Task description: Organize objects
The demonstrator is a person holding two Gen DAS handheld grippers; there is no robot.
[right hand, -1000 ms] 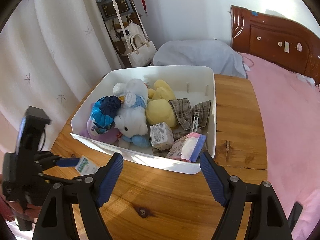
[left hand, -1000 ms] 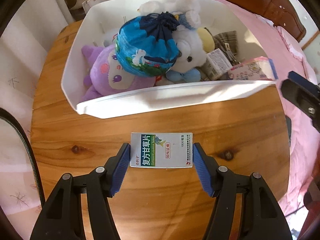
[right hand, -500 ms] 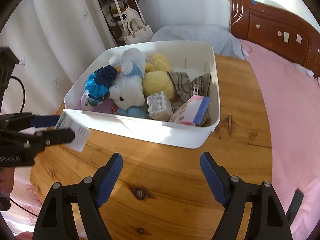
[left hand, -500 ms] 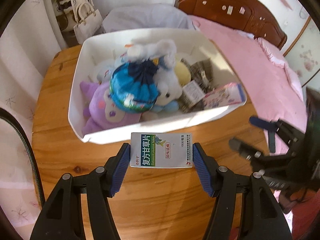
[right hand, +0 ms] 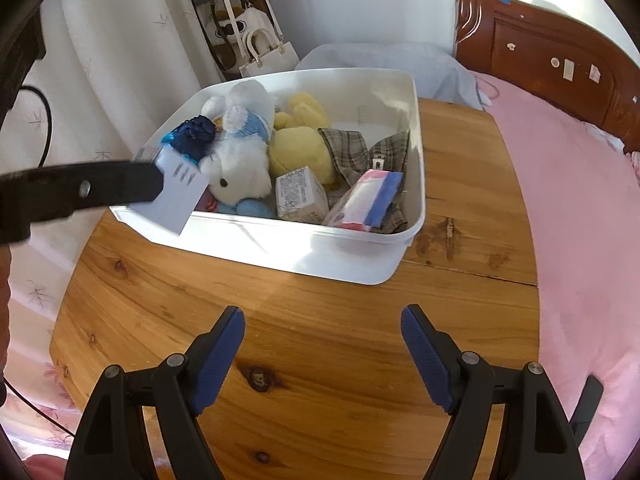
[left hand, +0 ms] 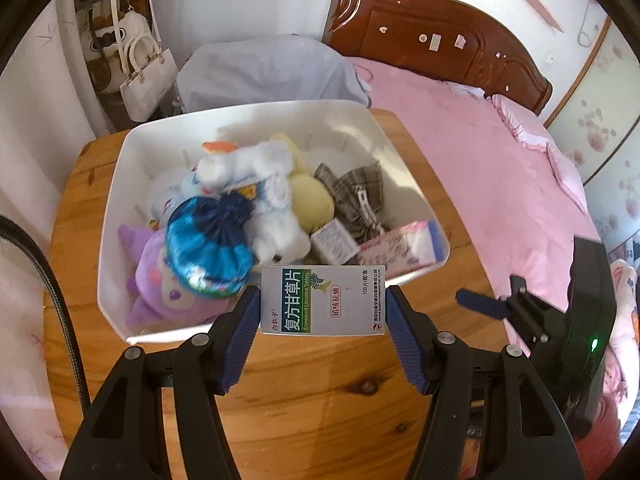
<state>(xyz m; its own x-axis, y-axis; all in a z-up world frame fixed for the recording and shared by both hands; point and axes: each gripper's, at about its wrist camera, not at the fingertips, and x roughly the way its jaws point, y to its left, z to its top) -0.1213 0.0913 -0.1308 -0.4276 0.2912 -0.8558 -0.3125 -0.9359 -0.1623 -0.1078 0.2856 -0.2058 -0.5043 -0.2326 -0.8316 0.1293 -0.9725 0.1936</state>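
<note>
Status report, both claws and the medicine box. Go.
Left claw shut on medicine box, raised at the white bin's near rim. Right claw open, empty, over the wooden table. Bin crowded with plush toys.

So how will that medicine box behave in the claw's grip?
The medicine box is thin cardboard, so probably light and crushable. The left claw pinches only its short ends, so it may pivot. Its glossy faces look somewhat slippery.

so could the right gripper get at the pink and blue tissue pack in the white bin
Probably yes: the right gripper is open and empty, and the pink and blue tissue pack lies uncovered on top by the white bin's near wall.
</note>
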